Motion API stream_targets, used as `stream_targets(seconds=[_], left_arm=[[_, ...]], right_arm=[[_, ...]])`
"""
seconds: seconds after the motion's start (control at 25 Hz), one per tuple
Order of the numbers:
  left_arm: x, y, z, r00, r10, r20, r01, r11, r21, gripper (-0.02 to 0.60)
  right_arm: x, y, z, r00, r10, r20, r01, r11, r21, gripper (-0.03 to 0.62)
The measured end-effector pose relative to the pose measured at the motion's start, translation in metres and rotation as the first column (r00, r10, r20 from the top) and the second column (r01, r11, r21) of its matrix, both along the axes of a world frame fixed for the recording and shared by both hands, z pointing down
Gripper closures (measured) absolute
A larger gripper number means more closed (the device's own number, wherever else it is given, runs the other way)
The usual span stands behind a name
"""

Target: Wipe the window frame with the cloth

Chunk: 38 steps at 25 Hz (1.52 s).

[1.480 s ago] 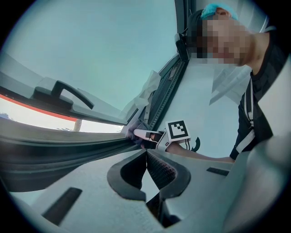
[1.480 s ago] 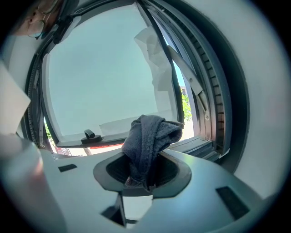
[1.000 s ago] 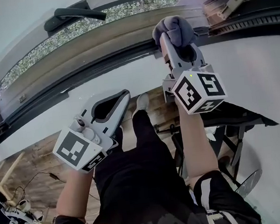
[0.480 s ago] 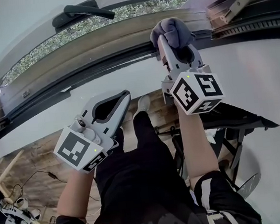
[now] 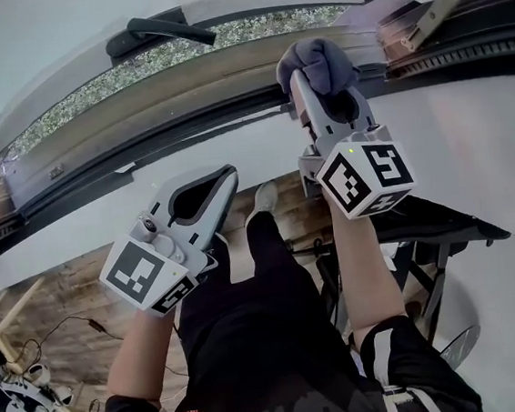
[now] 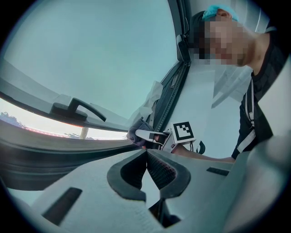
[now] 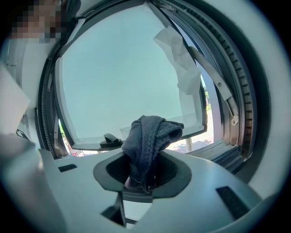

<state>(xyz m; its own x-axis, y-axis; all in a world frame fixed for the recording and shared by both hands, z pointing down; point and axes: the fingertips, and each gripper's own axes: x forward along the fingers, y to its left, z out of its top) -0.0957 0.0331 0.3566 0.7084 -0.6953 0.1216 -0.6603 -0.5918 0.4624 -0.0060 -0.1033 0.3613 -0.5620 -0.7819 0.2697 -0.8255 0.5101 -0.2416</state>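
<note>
The left gripper [image 5: 221, 179] hangs short of the frame, jaws together on nothing. Beyond it, the right gripper [image 5: 321, 93] clamps the grey cloth [image 5: 317, 62], pressed against the window frame [image 5: 156, 110] below the handle [image 5: 158, 30].

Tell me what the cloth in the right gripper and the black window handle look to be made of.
Cloth: soft dark grey-blue textile, probably terry or microfibre; it has a fuzzy nap and bunches into limp folds.
Window handle: black, smooth and matte, with a rigid lever shape. It could be plastic or coated metal; the look leaves that open.
</note>
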Motion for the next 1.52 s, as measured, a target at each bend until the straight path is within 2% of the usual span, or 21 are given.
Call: stream_targets(seconds=[0.72,1.24,1.52], left_arm=[[-0.019,-0.007,-0.068,0.998,-0.059,0.0,0.059,0.991,0.119,0.561],[-0.062,0.0,-0.127,0.99,-0.136,0.021,0.129,0.967,0.219,0.561],[-0.09,0.007,-0.147,0.983,-0.18,0.031,0.167,0.952,0.255,0.561]], right_arm=[[-0.015,0.025,-0.066,0.994,-0.104,0.03,0.103,0.993,0.057,0.48],[-0.051,0.05,-0.131,0.974,-0.225,0.023,0.22,0.965,0.145,0.479],[-0.068,0.061,-0.155,0.966,-0.256,0.031,0.247,0.953,0.174,0.479]])
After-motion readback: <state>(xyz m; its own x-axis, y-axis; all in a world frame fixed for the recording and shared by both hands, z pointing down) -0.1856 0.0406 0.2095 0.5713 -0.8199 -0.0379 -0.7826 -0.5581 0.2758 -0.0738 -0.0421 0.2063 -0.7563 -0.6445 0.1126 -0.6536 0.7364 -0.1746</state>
